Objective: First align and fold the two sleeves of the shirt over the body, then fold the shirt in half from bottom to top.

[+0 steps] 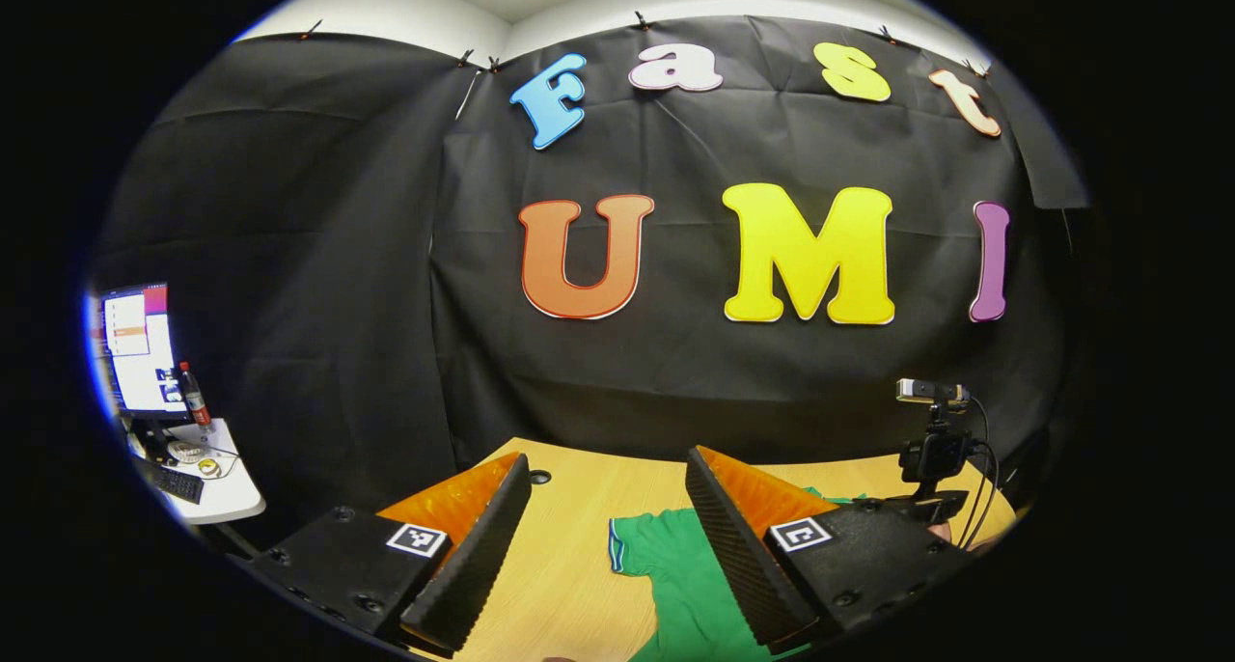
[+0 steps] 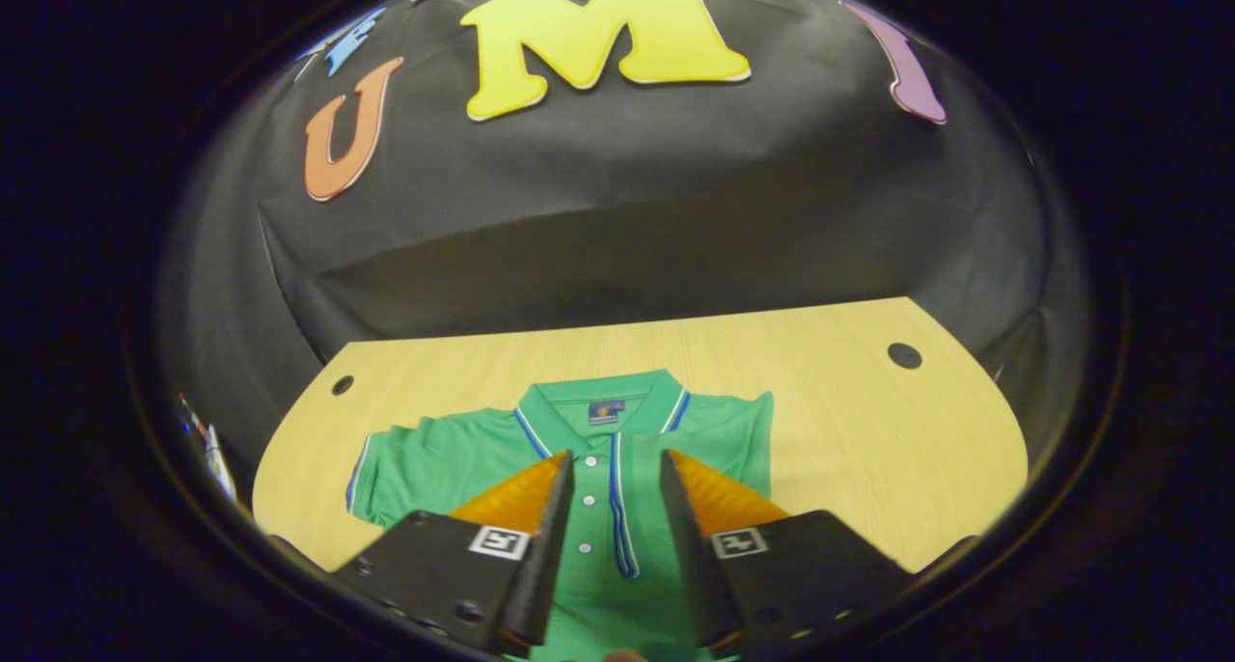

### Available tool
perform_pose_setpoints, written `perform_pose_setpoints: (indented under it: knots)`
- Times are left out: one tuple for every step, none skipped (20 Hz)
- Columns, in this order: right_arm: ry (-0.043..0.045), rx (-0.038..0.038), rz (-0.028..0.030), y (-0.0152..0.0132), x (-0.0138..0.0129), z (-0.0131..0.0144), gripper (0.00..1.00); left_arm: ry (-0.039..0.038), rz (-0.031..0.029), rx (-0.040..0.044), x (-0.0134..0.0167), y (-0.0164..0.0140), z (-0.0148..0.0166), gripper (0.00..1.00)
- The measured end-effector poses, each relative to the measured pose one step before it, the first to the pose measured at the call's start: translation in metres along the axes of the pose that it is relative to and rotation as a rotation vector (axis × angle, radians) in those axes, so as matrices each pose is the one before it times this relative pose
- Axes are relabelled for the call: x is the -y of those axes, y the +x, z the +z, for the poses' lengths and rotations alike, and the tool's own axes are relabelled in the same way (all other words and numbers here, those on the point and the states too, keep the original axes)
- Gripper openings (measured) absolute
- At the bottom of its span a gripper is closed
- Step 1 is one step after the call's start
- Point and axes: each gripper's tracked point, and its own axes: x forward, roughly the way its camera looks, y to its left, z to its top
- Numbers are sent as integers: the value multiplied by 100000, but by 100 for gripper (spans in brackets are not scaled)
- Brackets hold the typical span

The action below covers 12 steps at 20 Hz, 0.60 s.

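Observation:
A green polo shirt [image 2: 617,430] with blue and white trim lies face up on the wooden table [image 2: 868,421], collar toward the wall. In the right gripper view its left sleeve [image 2: 386,464] is spread out flat, while its right side ends in a straight edge [image 2: 769,440]. My right gripper [image 2: 615,457] hovers open over the button placket, holding nothing. In the left gripper view the spread sleeve [image 1: 666,561] lies on the table [image 1: 569,537] beneath my left gripper [image 1: 608,459], which is open, empty and pointing level at the wall.
A camera on a small stand [image 1: 932,440] with cables sits at the table's right end in the left gripper view. A side table [image 1: 217,493] off to the left carries a monitor [image 1: 140,348] and a bottle [image 1: 195,397]. The tabletop has round cable holes [image 2: 905,355].

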Motion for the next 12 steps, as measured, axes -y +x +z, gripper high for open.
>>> perform_pose_setpoints:
  knots:
    - [-797, 1662, -1115, -929, 250, 330, 69, -802, -887, -63, -26, 143, -205, 100]
    - [-865, 1872, -1042, -1184, 289, 328, 84, -464, -831, -34, -144, 358, -412, 100]
    - [-785, 1603, -579, -1254, 241, 311, 90, -49, -876, -356, -155, 379, -493, 100]
    - [-832, 1155, 325, -1415, 42, 38, 94, -47, -1153, -640, -218, 405, -844, 100]
    - [-957, 918, 729, -1536, -45, 58, 94, -259, -1491, -1196, -74, 587, -1173, 100]
    - [-1371, 997, 621, -1668, 29, 77, 94, -589, -2341, -1474, -2, 677, -1323, 100]
    - [-1513, 1286, 705, -1830, -110, 206, 95, -729, -2843, -1913, 152, 845, -1654, 100]
    - [-1930, 1288, 561, -1691, -72, 142, 96, -456, -1868, -2692, -155, 974, -1622, 100]
    - [-1263, 873, 637, -1813, -107, 257, 92, 31, -229, -3223, -509, 956, -1737, 100]
    - [-957, 1174, 974, -1826, -129, 275, 93, -262, 85, -3805, -642, 1190, -1880, 100]
    - [-1104, 1575, 329, -1659, 12, 517, 96, -1111, -125, -4057, -334, 1097, -1563, 100]
    - [-1403, 1377, 298, -1415, 111, 354, 96, -1572, -392, -2965, -322, 1402, -1413, 100]
